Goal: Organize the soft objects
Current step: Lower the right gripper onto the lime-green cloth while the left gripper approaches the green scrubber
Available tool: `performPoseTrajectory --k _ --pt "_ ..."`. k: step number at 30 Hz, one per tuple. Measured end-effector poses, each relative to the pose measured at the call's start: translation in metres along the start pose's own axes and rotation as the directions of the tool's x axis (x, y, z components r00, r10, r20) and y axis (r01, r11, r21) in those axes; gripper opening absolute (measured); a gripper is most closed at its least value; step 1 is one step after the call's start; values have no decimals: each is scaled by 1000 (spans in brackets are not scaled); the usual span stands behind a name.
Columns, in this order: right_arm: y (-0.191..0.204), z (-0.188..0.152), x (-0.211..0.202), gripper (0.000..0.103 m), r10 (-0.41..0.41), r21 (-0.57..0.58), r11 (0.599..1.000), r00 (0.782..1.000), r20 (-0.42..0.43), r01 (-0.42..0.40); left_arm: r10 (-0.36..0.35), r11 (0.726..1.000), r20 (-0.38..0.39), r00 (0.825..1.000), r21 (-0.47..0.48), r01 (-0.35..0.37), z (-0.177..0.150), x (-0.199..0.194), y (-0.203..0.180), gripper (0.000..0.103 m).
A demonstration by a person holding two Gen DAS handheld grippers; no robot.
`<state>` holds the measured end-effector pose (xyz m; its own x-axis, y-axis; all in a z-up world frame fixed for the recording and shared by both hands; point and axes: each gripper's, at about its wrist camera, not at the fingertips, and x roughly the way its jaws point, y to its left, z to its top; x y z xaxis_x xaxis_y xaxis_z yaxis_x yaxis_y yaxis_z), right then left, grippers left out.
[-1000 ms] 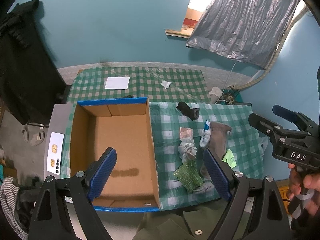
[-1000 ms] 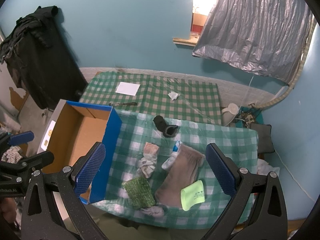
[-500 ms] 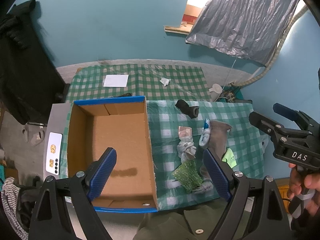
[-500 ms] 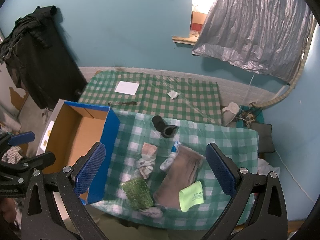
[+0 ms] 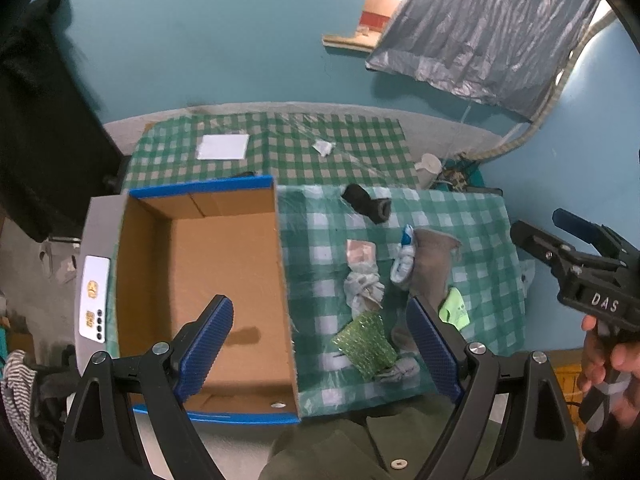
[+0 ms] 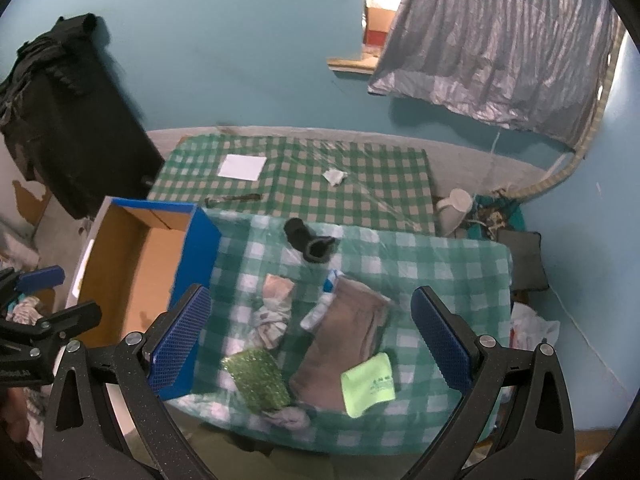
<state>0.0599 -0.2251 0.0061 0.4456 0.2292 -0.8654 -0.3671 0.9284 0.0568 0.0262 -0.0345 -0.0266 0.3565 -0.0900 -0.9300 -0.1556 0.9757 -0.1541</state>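
Both views slightly drifted, cardboard box (image 5: 208, 264) seemingly without contents

Teal walls (image 6: 248, 60), perhaps curtained window (image 6: 496, 44)

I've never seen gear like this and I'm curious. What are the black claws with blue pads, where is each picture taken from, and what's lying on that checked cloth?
There is no robot here: a person holds a two-finger clamp in each hand, with a wide-angle camera on each looking along its fingers. One picture comes from the left gripper, the other from the right gripper. Both are open and hold nothing.

On the green checked tablecloth lie soft things: a brown folded cloth, a lime-green cloth pouch, a sparkly green sponge-like pad, a knotted grey-white rag and a black rolled sock. Beside them stands an empty blue-edged cardboard box.
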Motion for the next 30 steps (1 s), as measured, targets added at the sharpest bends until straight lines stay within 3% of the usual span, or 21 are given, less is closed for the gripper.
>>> performPoseTrajectory --k 19,30 --pt "-70 -35 28 100 -45 135 989 990 -136 63 -13 992 -165 986 119 33 -9 61 -53 89" --pt "-87 -74 66 100 -30 128 990 978 -205 58 15 990 -234 972 142 19 -19 99 -68 89"
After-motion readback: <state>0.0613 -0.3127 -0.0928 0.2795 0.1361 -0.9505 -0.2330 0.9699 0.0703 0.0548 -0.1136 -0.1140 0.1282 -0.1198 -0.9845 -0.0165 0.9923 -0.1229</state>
